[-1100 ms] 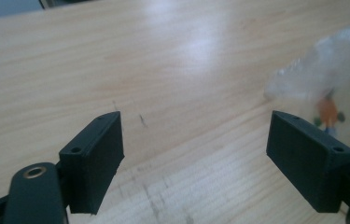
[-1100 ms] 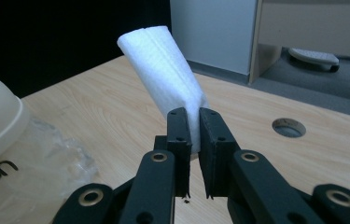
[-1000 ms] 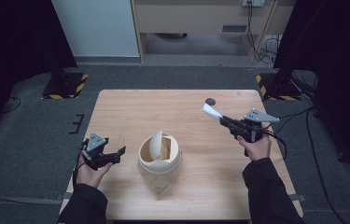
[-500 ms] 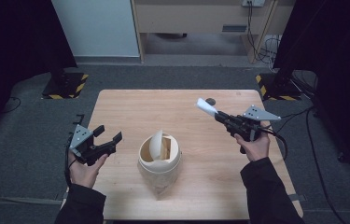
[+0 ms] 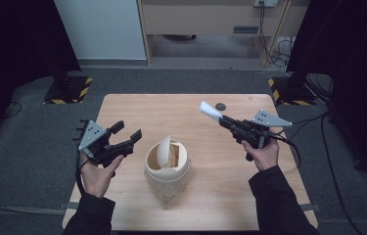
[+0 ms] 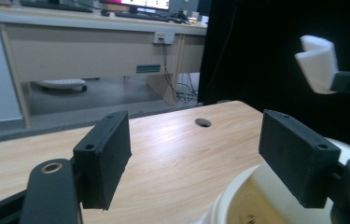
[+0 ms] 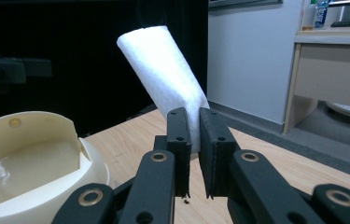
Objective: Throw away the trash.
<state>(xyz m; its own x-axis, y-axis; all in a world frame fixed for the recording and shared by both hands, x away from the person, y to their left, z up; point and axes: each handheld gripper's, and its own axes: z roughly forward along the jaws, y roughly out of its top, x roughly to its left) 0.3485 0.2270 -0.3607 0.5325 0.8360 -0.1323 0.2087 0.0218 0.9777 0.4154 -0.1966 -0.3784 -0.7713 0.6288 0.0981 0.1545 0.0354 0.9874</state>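
While the white pad stands clamped in the right tool, these points hold:

White pad (image 7: 163, 70): a soft, fibrous white piece, folded or rolled so its upper end is rounded; it rises tilted from between the jaws in the right gripper view. In the high view (image 5: 210, 110) it sticks out past the jaw tips over the far part of the table; in the left gripper view (image 6: 318, 60) its end looks like a thick folded edge.

Right tool (image 5: 226, 120): jaws nearly together, pressed on the lower end of the white pad; held in the right hand (image 5: 262, 152) above the right part of the table.

Left tool (image 5: 127, 134): jaws apart with nothing between them; they have just been closing a little. It is held in the left hand (image 5: 97, 171) at the left edge of the table.

Cream container (image 5: 167, 169): round, pale, with a swing flap standing tilted in its top opening; it sits on the table between the two hands, well apart from the white pad.

Table (image 5: 137, 110): light wood, with a dark round hole (image 5: 220, 106) near the far edge.
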